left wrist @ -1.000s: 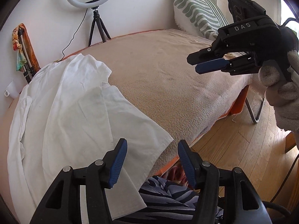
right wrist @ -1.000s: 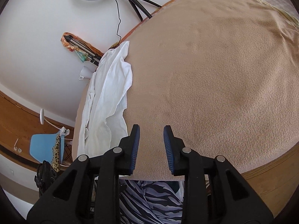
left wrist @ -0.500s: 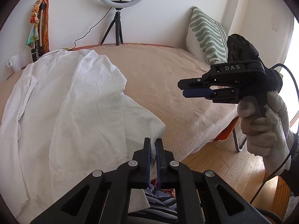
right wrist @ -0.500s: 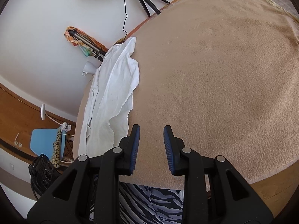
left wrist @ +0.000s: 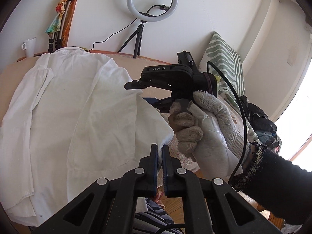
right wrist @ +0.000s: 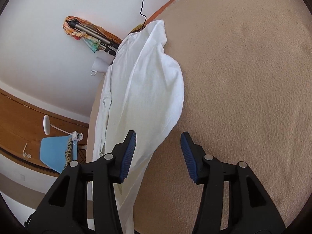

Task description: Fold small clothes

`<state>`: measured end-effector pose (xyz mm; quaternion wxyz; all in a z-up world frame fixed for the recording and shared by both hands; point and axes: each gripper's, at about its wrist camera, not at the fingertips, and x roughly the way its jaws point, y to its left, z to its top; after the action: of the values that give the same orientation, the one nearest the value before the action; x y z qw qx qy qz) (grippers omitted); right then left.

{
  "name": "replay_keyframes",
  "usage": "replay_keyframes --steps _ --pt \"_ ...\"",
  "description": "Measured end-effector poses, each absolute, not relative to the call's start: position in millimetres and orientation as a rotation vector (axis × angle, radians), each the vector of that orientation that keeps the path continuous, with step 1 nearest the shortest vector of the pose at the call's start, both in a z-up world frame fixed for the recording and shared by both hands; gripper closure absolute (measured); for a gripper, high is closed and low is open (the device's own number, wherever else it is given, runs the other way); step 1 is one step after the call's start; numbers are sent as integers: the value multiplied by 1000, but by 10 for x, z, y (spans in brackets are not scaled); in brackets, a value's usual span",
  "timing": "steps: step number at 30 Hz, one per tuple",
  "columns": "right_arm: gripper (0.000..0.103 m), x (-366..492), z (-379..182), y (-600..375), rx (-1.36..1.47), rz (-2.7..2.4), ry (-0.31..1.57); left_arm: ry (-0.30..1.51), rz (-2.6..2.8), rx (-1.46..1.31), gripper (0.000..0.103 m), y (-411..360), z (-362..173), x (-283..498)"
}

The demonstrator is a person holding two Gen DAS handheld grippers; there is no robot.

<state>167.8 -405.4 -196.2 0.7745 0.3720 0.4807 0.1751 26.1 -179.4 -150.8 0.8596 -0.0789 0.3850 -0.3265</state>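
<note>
In the left wrist view, our left gripper (left wrist: 159,157) pinches a corner of the white cotton shirt (left wrist: 64,105) spread on the beige fleece blanket (right wrist: 243,97); we should keep it taut. In the right wrist view, our right gripper (right wrist: 158,154) is opening, with nothing between its pads, over the shirt's edge; we should seize the hem squarely.

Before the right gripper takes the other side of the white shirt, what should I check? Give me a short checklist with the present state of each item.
1. Left gripper has a firm hold on the white shirt: ok, its jaws are shut on a corner of the cloth.
2. Right gripper is ready to grasp: ok, its jaws are opening and no cloth is pinched between them.
3. Right gripper is lined up with the shirt's edge: ok, the edge lies just ahead of its fingers.
4. Shirt lies flat on the beige blanket: not ok, it is creased and its near edge is lifted.
5. Only one layer is in the left grip: cannot tell.
</note>
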Motion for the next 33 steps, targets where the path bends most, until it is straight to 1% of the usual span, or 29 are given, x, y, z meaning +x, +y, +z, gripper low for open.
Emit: replay_keyframes --steps 2,3,4,5,7,14,18,22,26,33 --pt "58 1765 -2025 -4046 847 367 1040 809 -688 -174 102 -1761 -1514 258" --pt "70 1798 -2039 -4040 860 365 1040 810 -688 -179 102 -1739 -1518 256" --pt "86 1837 -2045 -4025 861 363 1047 812 -687 -186 102 -1716 -1524 255" --pt "91 1874 -2038 -4002 848 354 1056 814 -685 -195 103 -1692 -1533 250" --pt "96 1933 -1973 -3935 798 344 1060 818 -682 -225 103 -1623 -1549 255" --pt "99 2037 -1479 -3509 523 301 1047 819 -669 -313 103 -1380 -1578 227" --pt "99 2078 -1199 -3096 336 307 1030 816 -650 -376 103 -1145 -1588 207" --pt "99 2104 -1039 -2619 167 317 1020 813 -612 -420 103 -889 -1622 177" --pt "99 2150 -1014 -2107 40 346 1016 819 -562 -457 103 -633 -1698 134" --pt "99 2255 -1326 -1477 -94 369 1073 843 -484 -482 103 -340 -1845 109"
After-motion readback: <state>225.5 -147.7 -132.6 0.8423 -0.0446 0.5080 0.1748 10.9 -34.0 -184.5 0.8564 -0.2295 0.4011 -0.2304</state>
